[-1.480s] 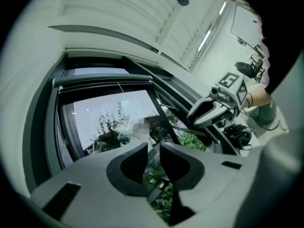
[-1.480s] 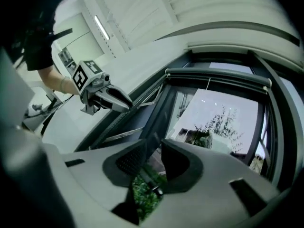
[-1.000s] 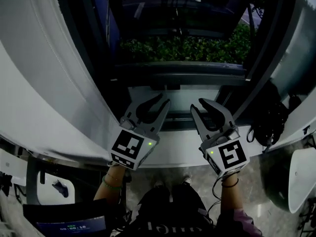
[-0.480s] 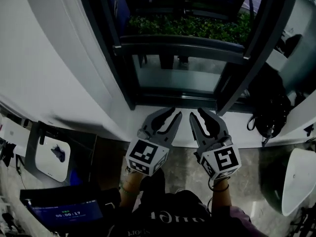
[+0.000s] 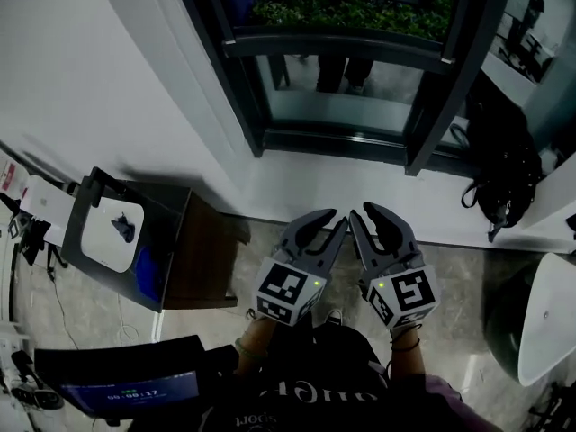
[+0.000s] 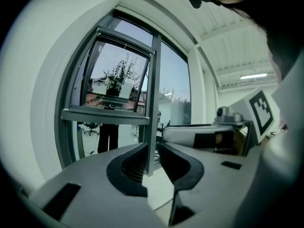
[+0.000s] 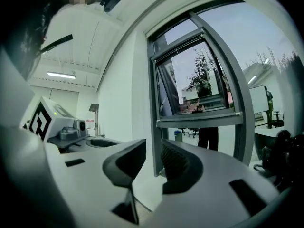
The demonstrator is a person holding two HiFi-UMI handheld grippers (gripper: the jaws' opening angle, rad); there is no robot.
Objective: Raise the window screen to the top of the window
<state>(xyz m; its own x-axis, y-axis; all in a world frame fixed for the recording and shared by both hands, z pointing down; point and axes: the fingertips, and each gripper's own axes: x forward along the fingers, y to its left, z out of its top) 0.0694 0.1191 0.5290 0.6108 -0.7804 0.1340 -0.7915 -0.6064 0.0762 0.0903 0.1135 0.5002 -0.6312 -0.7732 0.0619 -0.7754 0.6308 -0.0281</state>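
From the head view, the left gripper (image 5: 329,220) and the right gripper (image 5: 367,212) are held side by side, low in front of the person and above the stone floor (image 5: 225,268). They almost touch each other. Both point toward the window (image 5: 360,61), well apart from it. The window's dark frame stands above a white sill (image 5: 315,183), with greenery (image 5: 351,12) outside. The window screen itself cannot be picked out from the dark frame. A dark side table (image 5: 135,241) stands at the left, a black bag (image 5: 499,178) leans at the right of the window, and a tablet (image 5: 126,390) glows near the person's feet.

In the left gripper view, the left gripper (image 6: 152,148) has its jaws a narrow gap apart with nothing between them. Only the window's upright bar (image 6: 155,103) shows far behind the gap. An inner framed panel (image 6: 114,75) fills the upper part of the window, and the right gripper (image 6: 223,129) lies alongside.

In the right gripper view, the right gripper (image 7: 153,151) likewise stands slightly parted and holds nothing. The window (image 7: 204,80) rises ahead, the left gripper (image 7: 52,122) is at the left, and the black bag (image 7: 285,156) is at the far right.
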